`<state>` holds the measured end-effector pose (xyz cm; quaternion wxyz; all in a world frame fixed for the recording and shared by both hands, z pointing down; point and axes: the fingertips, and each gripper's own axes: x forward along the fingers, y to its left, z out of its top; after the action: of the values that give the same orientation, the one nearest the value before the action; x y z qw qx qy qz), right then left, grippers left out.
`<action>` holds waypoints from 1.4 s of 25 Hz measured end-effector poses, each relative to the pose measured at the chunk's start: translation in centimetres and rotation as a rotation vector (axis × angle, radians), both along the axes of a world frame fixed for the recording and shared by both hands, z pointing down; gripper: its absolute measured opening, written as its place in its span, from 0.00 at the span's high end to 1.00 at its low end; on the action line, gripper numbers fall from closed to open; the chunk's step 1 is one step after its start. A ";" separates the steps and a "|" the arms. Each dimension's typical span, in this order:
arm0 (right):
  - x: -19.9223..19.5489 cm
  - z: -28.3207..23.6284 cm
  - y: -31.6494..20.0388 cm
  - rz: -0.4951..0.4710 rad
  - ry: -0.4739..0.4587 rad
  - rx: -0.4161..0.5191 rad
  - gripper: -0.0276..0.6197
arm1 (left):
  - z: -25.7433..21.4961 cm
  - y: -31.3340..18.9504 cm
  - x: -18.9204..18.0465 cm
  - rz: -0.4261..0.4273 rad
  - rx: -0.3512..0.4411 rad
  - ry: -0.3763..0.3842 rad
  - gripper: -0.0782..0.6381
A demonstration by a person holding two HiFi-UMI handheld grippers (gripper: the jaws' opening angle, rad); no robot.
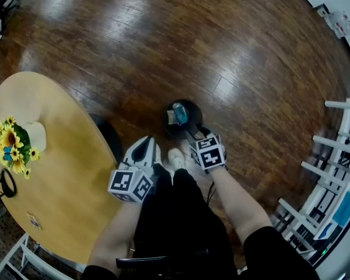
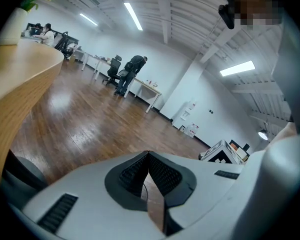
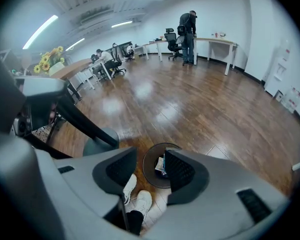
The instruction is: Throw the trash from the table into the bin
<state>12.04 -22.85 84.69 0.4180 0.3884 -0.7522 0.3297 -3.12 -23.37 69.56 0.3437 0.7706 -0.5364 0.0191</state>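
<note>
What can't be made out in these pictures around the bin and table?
- Trash in the bin: head view, too small to identify; right gripper view, partly behind a pad of the right gripper.
- Dark loop at the table edge: head view, partly cut off by the left edge.
- Small sticker on the table: head view, too small to read.

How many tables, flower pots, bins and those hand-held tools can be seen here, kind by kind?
table: 1
flower pot: 1
bin: 1
tools: 2, the left tool and the right tool
Total: 5
</note>
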 end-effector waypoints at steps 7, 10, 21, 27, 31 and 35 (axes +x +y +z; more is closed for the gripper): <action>0.9 -2.4 0.4 0.018 -0.031 0.021 0.68 | -1.9 0.8 -0.1 -0.022 0.023 -0.004 0.89; 1.1 -4.7 0.6 0.017 -0.052 0.048 0.68 | -4.1 1.2 -0.2 -0.042 0.052 -0.007 0.89; -0.2 -18.6 -4.9 0.006 -0.197 0.314 0.70 | -15.8 0.2 -3.2 -0.179 0.294 -0.046 0.89; -5.3 -27.3 -7.3 -0.038 -0.307 0.480 0.70 | -21.9 2.0 -7.5 -0.275 0.428 -0.070 0.89; -12.2 -31.6 -7.6 -0.142 -0.372 0.572 0.70 | -25.2 4.9 -13.8 -0.379 0.521 -0.106 0.89; -19.7 -35.3 -4.9 -0.210 -0.497 0.627 0.73 | -27.4 11.0 -21.5 -0.534 0.593 -0.132 0.89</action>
<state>-7.65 -27.79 49.36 0.1161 0.3266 -0.9298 0.1238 -24.62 -12.36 42.14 0.0640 0.6670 -0.7208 -0.1771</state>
